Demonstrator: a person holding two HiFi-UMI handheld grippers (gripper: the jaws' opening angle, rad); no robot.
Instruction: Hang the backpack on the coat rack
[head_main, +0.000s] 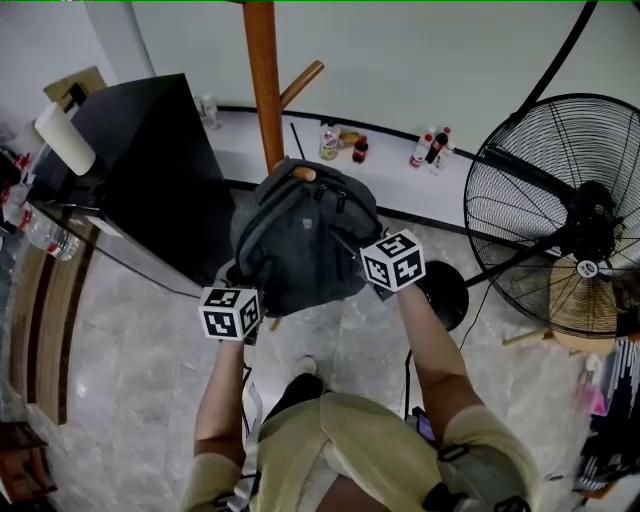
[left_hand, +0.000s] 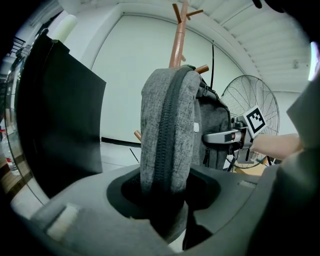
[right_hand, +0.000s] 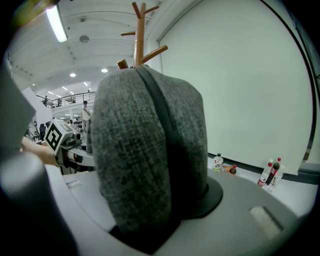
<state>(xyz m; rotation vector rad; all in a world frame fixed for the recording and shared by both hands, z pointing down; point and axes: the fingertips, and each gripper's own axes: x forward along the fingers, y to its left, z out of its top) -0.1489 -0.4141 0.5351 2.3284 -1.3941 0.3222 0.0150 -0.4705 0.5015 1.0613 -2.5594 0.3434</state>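
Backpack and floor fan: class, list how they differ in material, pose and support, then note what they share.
The backpack is grey fabric; the floor fan is black wire mesh. The backpack hangs on a coat rack peg; the floor fan stands on the floor. Both sit near the white wall.

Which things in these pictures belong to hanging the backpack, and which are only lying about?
For the job: backpack, coat rack, left hand-held gripper, right hand-held gripper.

Lying about: fan, bottles by the wall, black cabinet, white roll.
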